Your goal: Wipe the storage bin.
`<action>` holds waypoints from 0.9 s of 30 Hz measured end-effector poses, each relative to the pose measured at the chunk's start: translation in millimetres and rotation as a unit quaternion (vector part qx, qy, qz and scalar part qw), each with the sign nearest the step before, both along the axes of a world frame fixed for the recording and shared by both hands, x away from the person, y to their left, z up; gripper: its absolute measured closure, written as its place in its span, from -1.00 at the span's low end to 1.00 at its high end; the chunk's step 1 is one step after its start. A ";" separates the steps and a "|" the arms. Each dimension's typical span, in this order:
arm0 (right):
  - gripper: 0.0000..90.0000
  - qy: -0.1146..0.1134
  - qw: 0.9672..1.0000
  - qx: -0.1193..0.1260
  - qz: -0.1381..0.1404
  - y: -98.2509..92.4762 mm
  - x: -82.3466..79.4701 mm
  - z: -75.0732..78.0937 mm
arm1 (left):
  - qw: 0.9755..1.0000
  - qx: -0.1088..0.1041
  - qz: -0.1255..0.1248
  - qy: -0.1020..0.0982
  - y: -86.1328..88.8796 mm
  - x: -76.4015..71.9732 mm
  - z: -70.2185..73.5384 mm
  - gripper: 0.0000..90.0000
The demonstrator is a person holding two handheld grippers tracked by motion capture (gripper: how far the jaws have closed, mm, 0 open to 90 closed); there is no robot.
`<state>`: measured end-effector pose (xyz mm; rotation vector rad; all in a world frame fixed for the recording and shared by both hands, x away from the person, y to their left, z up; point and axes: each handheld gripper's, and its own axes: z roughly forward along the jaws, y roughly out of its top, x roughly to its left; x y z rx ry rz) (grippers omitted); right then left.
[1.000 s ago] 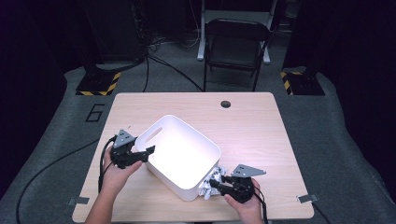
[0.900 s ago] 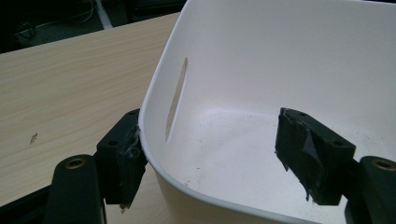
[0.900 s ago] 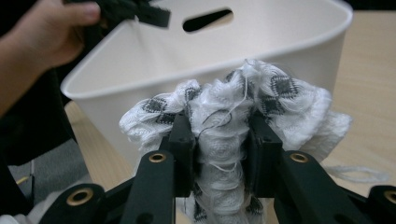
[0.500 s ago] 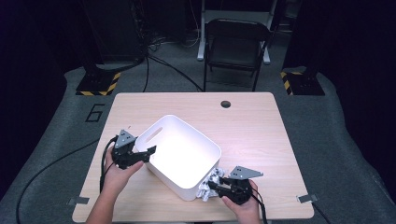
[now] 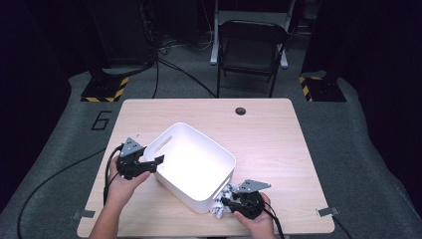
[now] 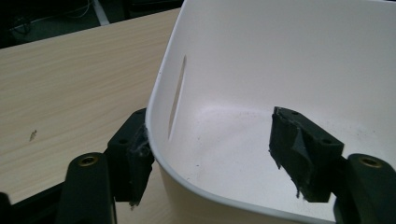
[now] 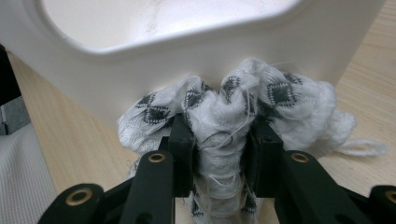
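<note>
Overhead plus two close bin views

Smooth plastic bin, seemingly knitted cloth

Light wooden table, rectangular with rounded corners, seen from above; a small round dark hole sits near the middle of its far edge. A white plastic bin stands directly on the top, turned at an angle to the table edges, left of centre and toward the near side; a slot handle opens in its left wall. A bunched white cloth with a dark pattern lies on the wood against the bin's near corner. Two short strips of grey tape mark the near corners. The table stands on grey carpet, where a number six is marked to its left.
</note>
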<state>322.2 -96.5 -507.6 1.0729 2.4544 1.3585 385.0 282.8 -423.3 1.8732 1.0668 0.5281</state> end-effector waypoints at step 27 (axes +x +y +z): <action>0.50 -0.064 0.993 0.103 -0.002 -9.9 -21.3 54.8 | 1.000 -0.007 0.017 -0.001 -3.6 -0.8 -2.1 -0.23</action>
